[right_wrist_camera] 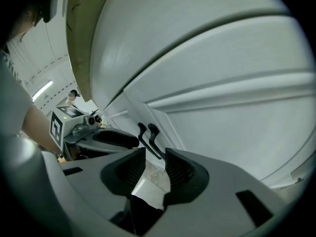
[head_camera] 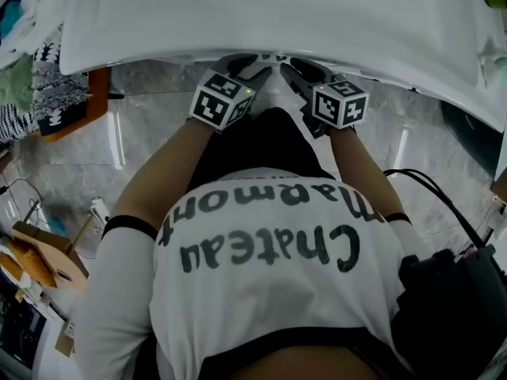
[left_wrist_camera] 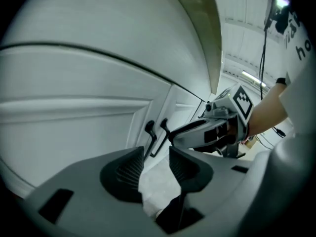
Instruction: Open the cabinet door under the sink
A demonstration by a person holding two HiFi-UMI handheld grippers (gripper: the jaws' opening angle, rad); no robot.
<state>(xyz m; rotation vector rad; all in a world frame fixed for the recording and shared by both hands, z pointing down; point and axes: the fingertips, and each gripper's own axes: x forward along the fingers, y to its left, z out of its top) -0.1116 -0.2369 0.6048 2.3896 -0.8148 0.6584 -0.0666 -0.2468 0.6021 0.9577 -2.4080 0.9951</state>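
Observation:
The white cabinet doors (left_wrist_camera: 89, 127) below the sink are closed, with two black handles (left_wrist_camera: 149, 132) side by side at the centre seam. The same handles (right_wrist_camera: 147, 135) show just ahead in the right gripper view. My left gripper (left_wrist_camera: 155, 164) is open and empty, pointing at the handles from a short way off. My right gripper (right_wrist_camera: 155, 168) is also open and empty, short of the handles. Each gripper shows beside the other: the right gripper (left_wrist_camera: 207, 130) and the left gripper (right_wrist_camera: 111, 138). In the head view both grippers (head_camera: 252, 66) (head_camera: 305, 70) reach under the white sink edge (head_camera: 277, 30), their tips partly hidden.
Grey marble floor (head_camera: 158, 125) lies below the cabinet. Patterned cloth and an orange board (head_camera: 55, 93) stand at the left, with cardboard pieces and cables (head_camera: 36, 252) nearer. A black bag with cables (head_camera: 455, 291) sits at the lower right.

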